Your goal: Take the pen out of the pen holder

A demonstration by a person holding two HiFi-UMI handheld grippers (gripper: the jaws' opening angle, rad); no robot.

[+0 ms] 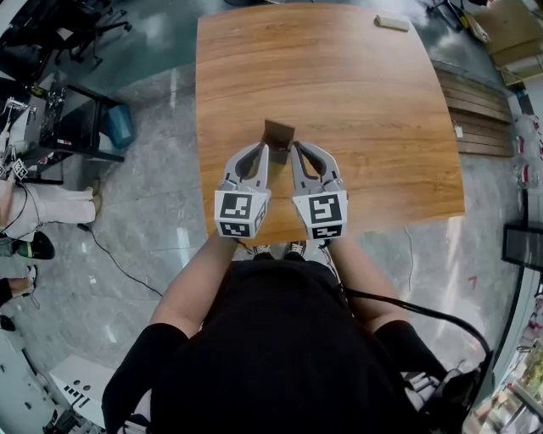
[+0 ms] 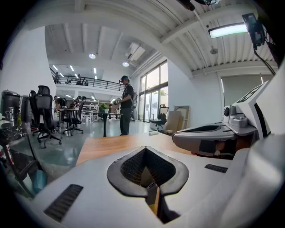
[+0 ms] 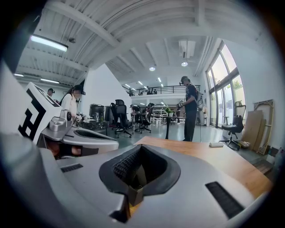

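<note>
Closest to the lens is the person's black top point(image 1: 280, 339), with both forearms reaching forward from it toward the pen holder point(image 1: 278, 133). The holder is a small brown box standing on the wooden table point(image 1: 365, 102). The left gripper point(image 1: 264, 151) sits just short of the holder on its near left and the right gripper point(image 1: 297, 151) on its near right, so the two tips flank its near face without clearly touching it. Each gripper's own view shows its jaws pressed together at the tip, with only the dark padded hollow behind the tip open and nothing pinched. A sliver of brown shows through each hollow and is probably the holder. No view shows the pen. It may stand low inside the holder, or it may already be out and somewhere out of frame; the pictures fit either. Far beyond the holder, at the table's far edge, lies a small pale block point(image 1: 392, 23) that does not look like a pen. In my judgement this is a hover at the holder, either before a reach or after a release. If the pen is inside, one gripper would need to spread its jaws, come over the holder's mouth and close on the shaft, while the other steadies the box so it does not lift or tip.
</note>
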